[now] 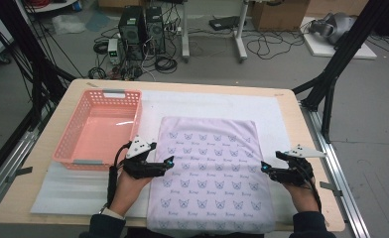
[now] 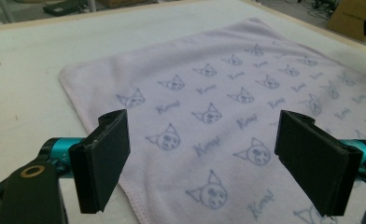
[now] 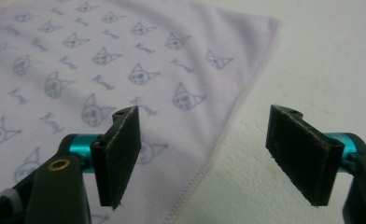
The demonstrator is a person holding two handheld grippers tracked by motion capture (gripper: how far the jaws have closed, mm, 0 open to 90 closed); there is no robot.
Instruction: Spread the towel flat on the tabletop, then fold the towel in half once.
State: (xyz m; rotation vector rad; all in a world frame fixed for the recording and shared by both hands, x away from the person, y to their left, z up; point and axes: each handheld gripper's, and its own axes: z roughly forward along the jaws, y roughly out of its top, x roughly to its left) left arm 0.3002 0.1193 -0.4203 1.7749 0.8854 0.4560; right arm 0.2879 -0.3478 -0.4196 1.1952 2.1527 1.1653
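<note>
Over the towel [image 1: 210, 173], left claw [image 1: 169, 162] and right claw [image 1: 264, 167] level, facing inward, both agape, empty

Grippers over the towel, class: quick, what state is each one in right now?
Left gripper: open, holding nothing, over the towel's left edge.
Right gripper: open, holding nothing, over the towel's right edge.

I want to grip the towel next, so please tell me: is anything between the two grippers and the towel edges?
Nothing visible. The left gripper and right gripper stand open beside the printed towel, its edges bare.
</note>
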